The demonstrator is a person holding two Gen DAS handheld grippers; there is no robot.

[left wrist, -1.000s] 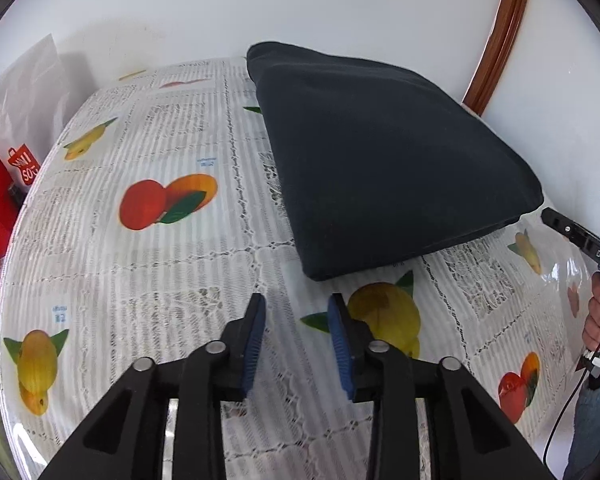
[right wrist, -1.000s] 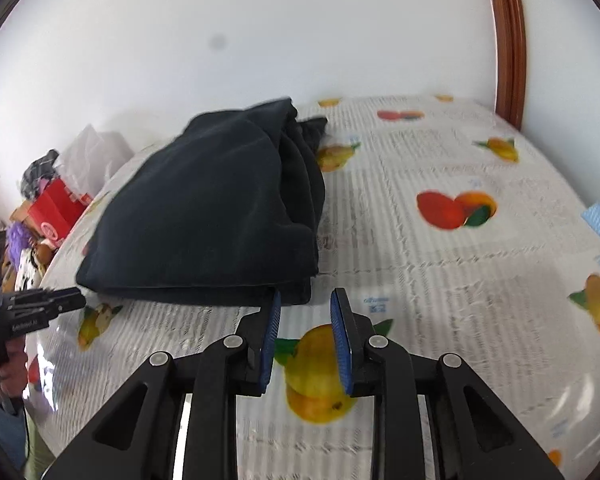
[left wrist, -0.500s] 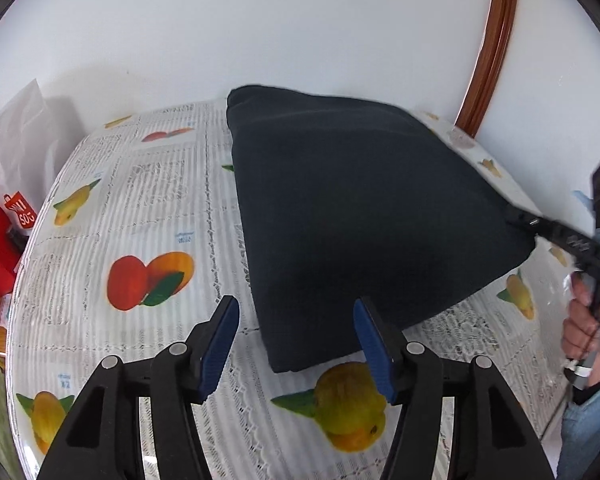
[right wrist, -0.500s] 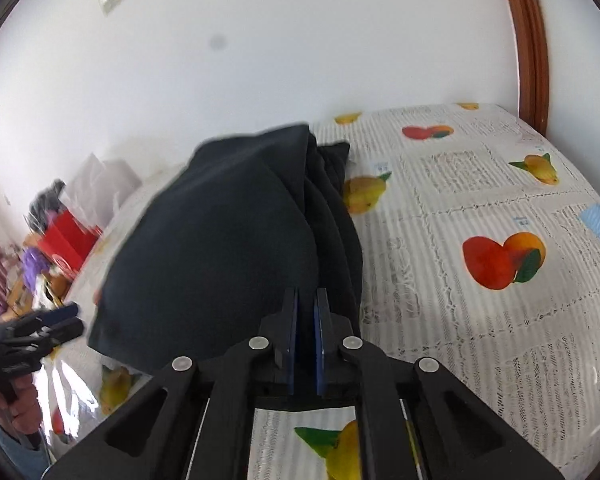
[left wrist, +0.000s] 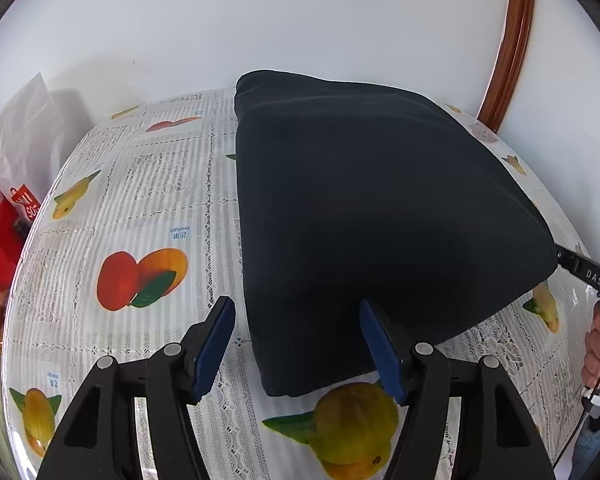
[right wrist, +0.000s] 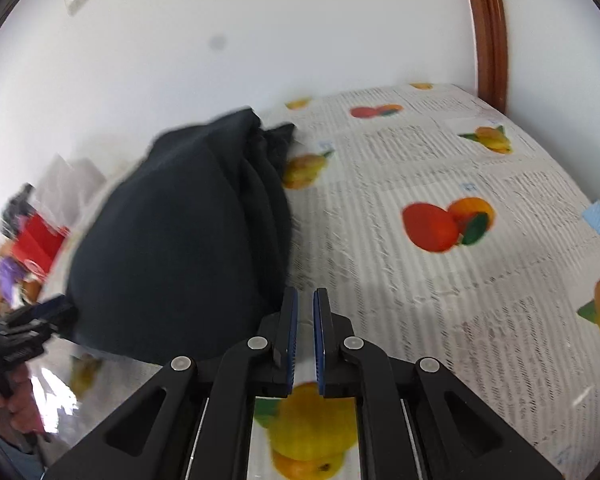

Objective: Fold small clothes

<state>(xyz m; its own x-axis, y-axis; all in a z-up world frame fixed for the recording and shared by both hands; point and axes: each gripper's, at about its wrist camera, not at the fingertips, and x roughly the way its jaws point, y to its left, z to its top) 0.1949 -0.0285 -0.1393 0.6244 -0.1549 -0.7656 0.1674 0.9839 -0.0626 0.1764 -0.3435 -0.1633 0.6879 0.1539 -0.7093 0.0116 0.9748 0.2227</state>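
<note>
The folded dark navy cloth (left wrist: 380,208) lies on the fruit-print plastic tablecloth (left wrist: 148,208). Left claw (left wrist: 296,344) is opening, cloth corner between its pads, untouched. Right claw (right wrist: 305,320) is nearly closed w/ nothing inside, beside the cloth.

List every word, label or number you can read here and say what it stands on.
"DAS": white letters on the right gripper, cut off at the picture's edge.
"SO": white characters on the red bag, only partly readable.
Small blue print on the tablecloth: too small to read.
Nothing readable on the dark garment.
</note>
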